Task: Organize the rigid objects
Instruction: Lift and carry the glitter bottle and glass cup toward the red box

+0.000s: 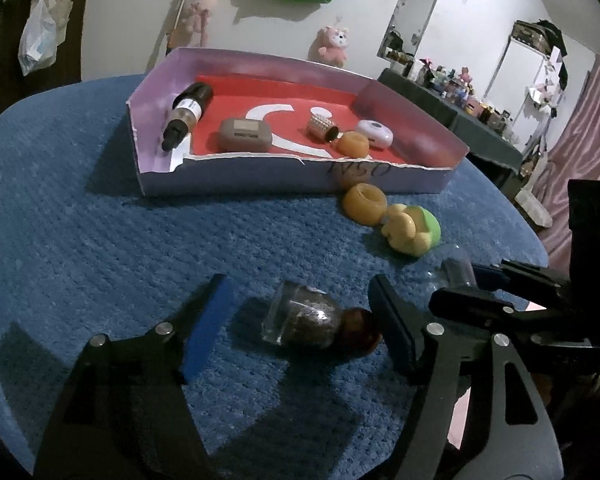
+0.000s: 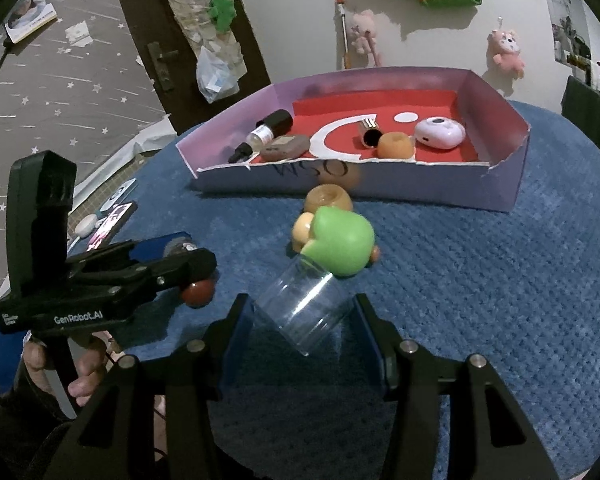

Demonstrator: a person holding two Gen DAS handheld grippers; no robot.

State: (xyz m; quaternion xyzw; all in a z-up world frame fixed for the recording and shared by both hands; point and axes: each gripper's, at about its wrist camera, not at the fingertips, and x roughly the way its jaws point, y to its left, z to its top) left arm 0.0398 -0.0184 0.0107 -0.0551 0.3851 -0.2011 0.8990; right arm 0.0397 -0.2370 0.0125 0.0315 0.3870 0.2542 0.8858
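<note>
1. Tray [image 1: 384,178] sat on the blue mat, holding five small items.
2. Clear cup [image 2: 304,314], nearer than tray, lay between the right gripper [image 2: 304,334] fingers, spread, apparently untouched; slick plastic could squirt out.
3. Glass bottle [image 1: 304,320] lay between the open left gripper [image 1: 300,320] fingers; it might roll.

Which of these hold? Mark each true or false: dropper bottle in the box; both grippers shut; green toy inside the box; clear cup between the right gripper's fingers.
1. The dropper bottle lies in the box. True.
2. Both grippers are shut. False: the left gripper and right gripper are open.
3. The green toy is inside the box. False: it sits on the blue mat outside.
4. The clear cup lies between the right gripper's fingers. True.
</note>
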